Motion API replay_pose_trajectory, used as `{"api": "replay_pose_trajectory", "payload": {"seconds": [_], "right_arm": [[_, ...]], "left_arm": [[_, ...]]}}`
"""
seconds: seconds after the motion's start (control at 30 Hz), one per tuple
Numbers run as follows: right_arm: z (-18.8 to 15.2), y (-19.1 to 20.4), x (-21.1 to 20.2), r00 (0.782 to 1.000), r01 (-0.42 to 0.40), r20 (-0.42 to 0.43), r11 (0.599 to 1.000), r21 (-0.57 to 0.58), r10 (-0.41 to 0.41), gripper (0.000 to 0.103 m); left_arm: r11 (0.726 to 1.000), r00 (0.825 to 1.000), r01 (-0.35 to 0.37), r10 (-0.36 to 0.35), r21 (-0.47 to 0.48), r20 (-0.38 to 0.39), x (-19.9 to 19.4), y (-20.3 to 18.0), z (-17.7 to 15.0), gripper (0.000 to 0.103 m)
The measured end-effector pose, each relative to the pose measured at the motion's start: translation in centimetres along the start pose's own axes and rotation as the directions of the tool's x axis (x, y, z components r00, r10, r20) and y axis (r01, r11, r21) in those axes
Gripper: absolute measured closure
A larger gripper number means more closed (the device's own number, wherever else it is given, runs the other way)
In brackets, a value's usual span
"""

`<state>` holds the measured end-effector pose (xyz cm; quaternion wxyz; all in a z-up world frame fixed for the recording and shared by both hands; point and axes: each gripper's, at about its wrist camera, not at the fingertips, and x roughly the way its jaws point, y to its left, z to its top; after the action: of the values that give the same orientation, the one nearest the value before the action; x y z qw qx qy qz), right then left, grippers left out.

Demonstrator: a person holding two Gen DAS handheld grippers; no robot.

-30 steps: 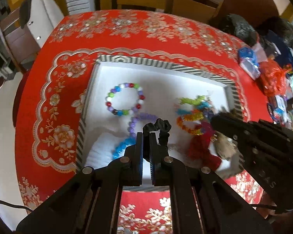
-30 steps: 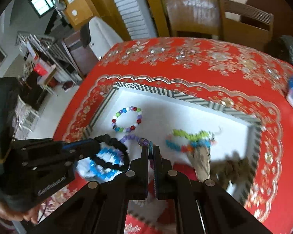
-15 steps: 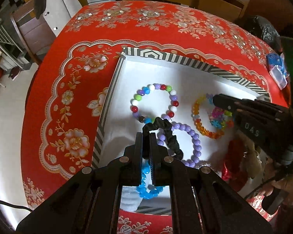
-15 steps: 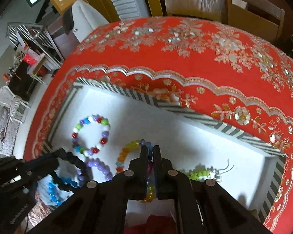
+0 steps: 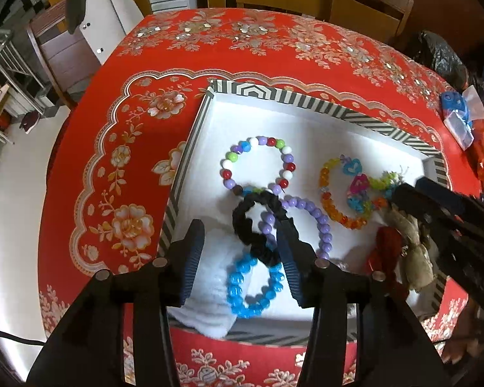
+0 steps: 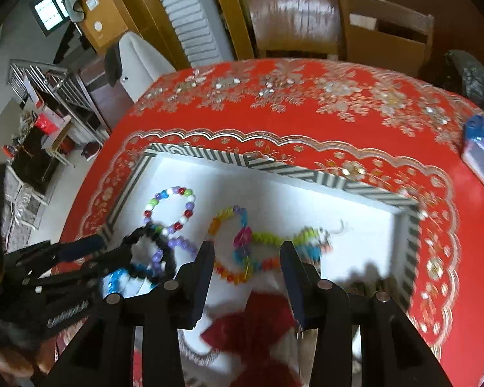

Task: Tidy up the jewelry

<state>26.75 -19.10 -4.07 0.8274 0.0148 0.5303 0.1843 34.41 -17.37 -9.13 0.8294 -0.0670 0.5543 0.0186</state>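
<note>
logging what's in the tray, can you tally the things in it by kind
beaded bracelets: 5 (multicolour, purple, blue, orange, green and mixed)
black scrunchie: 1
white fluffy item: 1
red fabric item: 1
beige plush item: 1
total: 9

- bench with a red floral tablecloth, gold-and-white flowers all over it
- wooden chairs pushed in at the far side
- white louvered door behind them
- black plastic bag at the far right edge
- blue-and-clear packet near it
- metal rack off left
</note>
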Motion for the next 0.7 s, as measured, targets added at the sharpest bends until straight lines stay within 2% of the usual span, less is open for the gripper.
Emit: {"api": "replay_pose_trajectory", "payload": {"seconds": [0.1,0.2,0.3,0.37,0.7], "right_arm": [[-2.0,0.6,-2.0,0.999,0.044,0.031,0.999,-0.002,-0.043,0.06],[-3.8,0.9,-3.1,0.995,0.096,0.025,0.995,0.009,-0.096,0.058],[-5.8,0.7,-4.1,0.991,0.127,0.031,0.99,0.055,-0.129,0.053],[-6.8,0.8,-4.7,0.988,0.146,0.032,0.987,0.07,-0.148,0.045],[-10.4,0.7,-6.7,0.983,0.176,0.023,0.973,0.15,-0.181,0.041]], "left_arm": [[1.0,1.0,-0.02,0.019,0.019,0.016,-0.9,-0.2,-0.6,0.057],[0.999,0.999,-0.026,0.025,0.047,0.025,-1.8,-0.6,-1.5,0.057],[0.998,0.999,-0.016,0.013,0.057,0.039,-2.6,-0.8,-2.6,0.057],[0.998,0.999,-0.013,0.01,0.061,0.05,-3.2,-0.9,-3.5,0.057],[0.997,0.996,0.001,-0.008,0.081,0.085,-5.3,-1.6,-7.0,0.057]]}}
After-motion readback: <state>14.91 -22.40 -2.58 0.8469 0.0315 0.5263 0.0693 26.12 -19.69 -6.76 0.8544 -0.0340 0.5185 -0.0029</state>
